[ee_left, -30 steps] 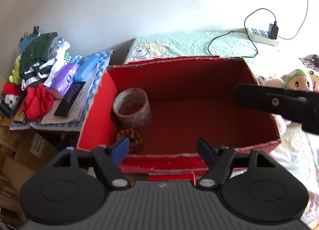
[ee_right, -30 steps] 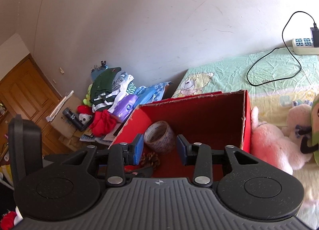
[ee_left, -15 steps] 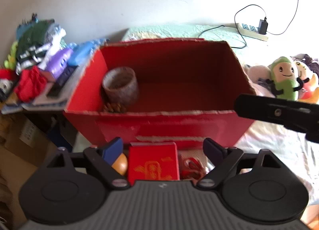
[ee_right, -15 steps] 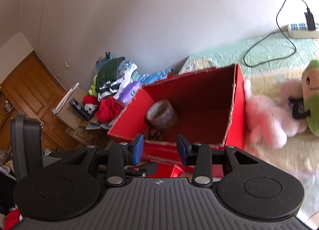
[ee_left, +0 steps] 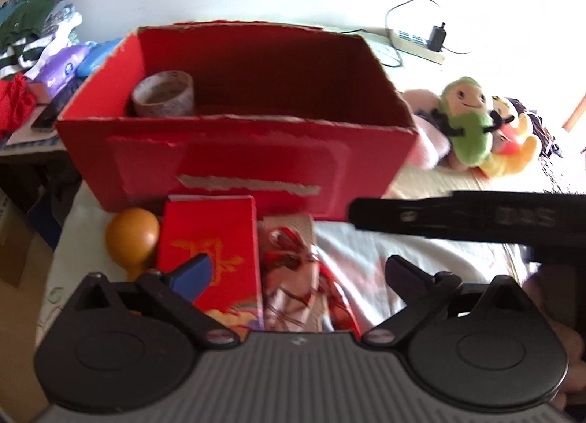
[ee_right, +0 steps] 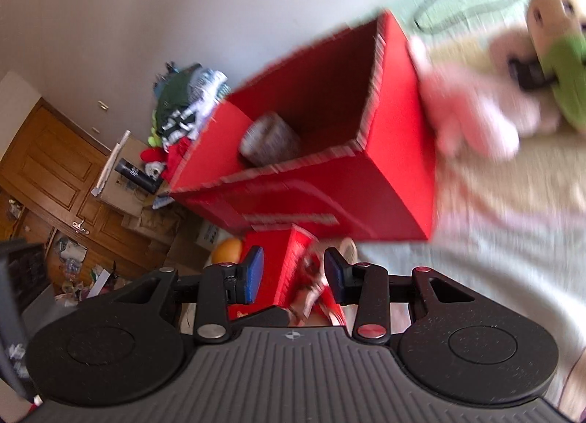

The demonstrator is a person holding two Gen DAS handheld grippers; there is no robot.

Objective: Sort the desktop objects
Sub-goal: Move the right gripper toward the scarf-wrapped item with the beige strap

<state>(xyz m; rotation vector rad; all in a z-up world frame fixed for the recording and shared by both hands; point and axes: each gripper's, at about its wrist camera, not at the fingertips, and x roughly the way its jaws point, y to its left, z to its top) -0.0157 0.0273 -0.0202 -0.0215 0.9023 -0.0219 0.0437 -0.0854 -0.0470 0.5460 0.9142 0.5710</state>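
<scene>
we're between drops, dipping toward the next pick. the red box (ee_left: 234, 151) sits straight ahead of the left tongs (ee_left: 296, 272), already holding a tape roll (ee_left: 163, 94) in its far left corner. things not yet sorted lie on the bed sheet between the tongs and the box front: a red packet (ee_left: 208, 236) right under the left tongs' left finger, an orange ball (ee_left: 130, 238) just left of it, and a patterned red-and-white pouch (ee_left: 296, 276) between the fingers. the left tongs are spread wide, holding nothing. the right tongs (ee_right: 294, 276) are spread too, empty, hanging over the packet edge and pouch; that view is smeared with motion.

next move, we'd guess: pick one item, likely packet or pouch, lower so the fingers straddle it, then pinch. the two lie touching, so the fingers need to land on one only.

versus a second ago: both views then looked down into the box; now they've pulled back and tilted down, so the box front and the loose items show. plush toys (ee_left: 472, 122) sit ahead to the right.
</scene>
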